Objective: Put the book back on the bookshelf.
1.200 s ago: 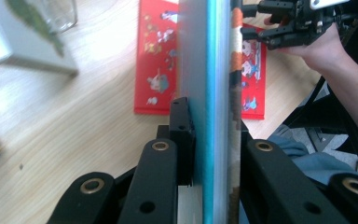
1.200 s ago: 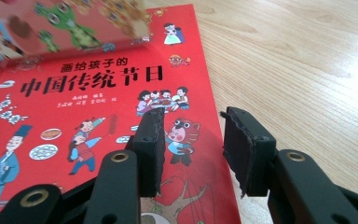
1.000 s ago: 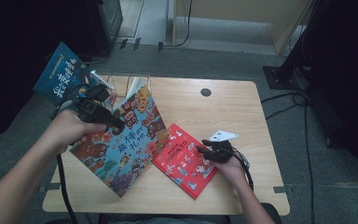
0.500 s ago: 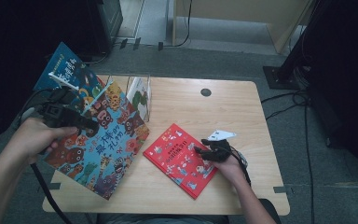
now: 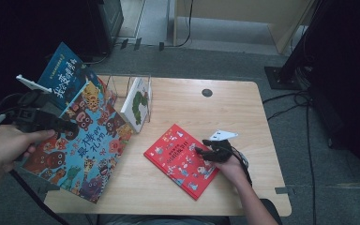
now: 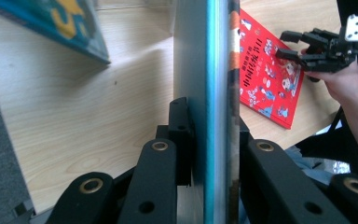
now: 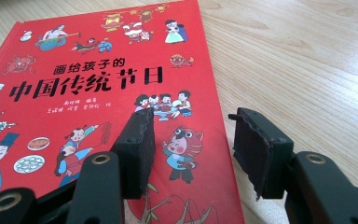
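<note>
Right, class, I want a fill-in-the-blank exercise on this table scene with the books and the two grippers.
1. The left gripper is shut on the edge of the large ____ book.
2. The right gripper has open jaws over the corner of the ____ book.
3. The white book stands in the clear ____.
4. The red book lies flat on the ____ table.

Missing words: animal; red; rack; wooden

We hold two black grippers, the left gripper (image 5: 68,126) and the right gripper (image 5: 201,151), each built from matte black linked arms with brass-ringed pivot holes. Each arm ends in a blocky black pad with a ribbed face. A white three-cornered plate dotted with small dark holes tops each one. A black cable trails from each. Our forearms are bare, no sleeves.
</note>
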### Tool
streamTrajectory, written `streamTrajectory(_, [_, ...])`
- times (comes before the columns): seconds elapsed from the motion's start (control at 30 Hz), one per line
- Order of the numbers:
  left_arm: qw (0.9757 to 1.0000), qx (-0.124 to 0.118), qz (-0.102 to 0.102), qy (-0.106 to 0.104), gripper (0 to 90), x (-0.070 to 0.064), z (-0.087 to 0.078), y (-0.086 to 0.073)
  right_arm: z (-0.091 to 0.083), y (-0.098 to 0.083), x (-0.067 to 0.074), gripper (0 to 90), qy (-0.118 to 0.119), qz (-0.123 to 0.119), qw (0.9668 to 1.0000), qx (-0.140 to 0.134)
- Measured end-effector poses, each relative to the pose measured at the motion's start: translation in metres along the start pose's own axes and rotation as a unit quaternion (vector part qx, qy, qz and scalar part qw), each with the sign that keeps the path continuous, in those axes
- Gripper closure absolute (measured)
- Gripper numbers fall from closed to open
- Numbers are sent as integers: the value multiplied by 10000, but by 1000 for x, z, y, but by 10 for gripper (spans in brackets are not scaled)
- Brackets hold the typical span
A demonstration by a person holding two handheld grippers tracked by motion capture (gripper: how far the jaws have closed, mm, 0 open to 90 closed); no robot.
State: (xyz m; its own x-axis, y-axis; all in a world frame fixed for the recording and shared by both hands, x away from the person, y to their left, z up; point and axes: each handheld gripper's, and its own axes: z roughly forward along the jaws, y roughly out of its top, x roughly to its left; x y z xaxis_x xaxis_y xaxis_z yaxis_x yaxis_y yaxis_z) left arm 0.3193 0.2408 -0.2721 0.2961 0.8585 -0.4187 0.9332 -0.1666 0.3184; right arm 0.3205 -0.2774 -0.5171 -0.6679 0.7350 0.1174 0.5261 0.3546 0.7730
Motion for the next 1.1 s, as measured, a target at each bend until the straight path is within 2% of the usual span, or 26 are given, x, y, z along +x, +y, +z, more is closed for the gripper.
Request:
streamTrajectory(0.27, [9992,-104,-342,164,798,22,-15,0,1,0,0,486,17,-7,10000,-21])
streamTrajectory(0.43, [9979,-230,-502,345,798,33,-27,9,1,1,0,491,16,2,10000,-25])
streamTrajectory(0.57, [9961,-376,-658,455,799,41,-36,16,1,1,2,497,-10,-84,10000,-25])
streamTrajectory(0.7, [9947,-459,-736,555,799,44,-42,26,2,1,2,497,14,-80,10000,-42])
streamTrajectory(0.9, [9937,-579,-692,661,800,40,-45,47,2,1,2,497,19,-49,10000,-47])
streamTrajectory(1.1, [9918,-666,-851,688,804,46,-41,68,2,1,2,496,27,-71,10000,-46])
